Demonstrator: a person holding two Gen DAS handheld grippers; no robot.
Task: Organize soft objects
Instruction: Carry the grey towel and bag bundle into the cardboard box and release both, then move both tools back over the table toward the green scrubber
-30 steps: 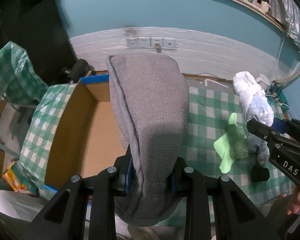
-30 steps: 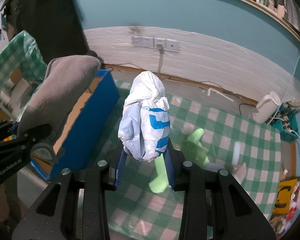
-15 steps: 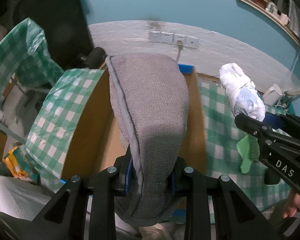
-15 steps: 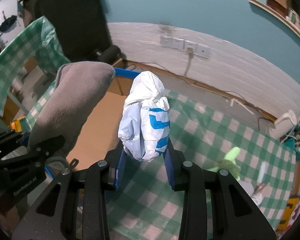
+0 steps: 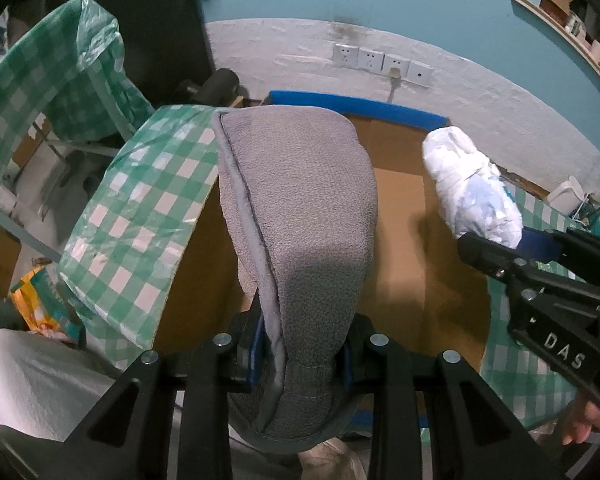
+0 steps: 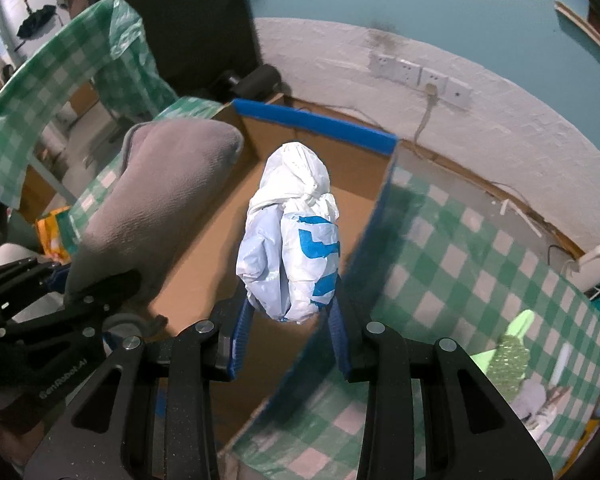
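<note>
My left gripper (image 5: 302, 354) is shut on a folded grey towel (image 5: 300, 208) and holds it above the open cardboard box (image 5: 400, 280). The towel also shows at the left of the right wrist view (image 6: 156, 200). My right gripper (image 6: 288, 320) is shut on a knotted white and blue plastic bag (image 6: 296, 240), held over the box (image 6: 204, 260) near its blue-edged right wall (image 6: 364, 216). The bag shows at the right in the left wrist view (image 5: 472, 188).
The box has a blue far rim (image 5: 356, 110) and sits beside a table with a green checked cloth (image 6: 480, 248). A green toy (image 6: 508, 356) and small items lie on the cloth at the right. A checked flap (image 5: 140, 216) hangs left of the box. A white wall with sockets (image 5: 380, 62) stands behind.
Both grippers have moved left with their loads, from over the checked table to over the open box. The green toy has slid out of the left wrist view.
</note>
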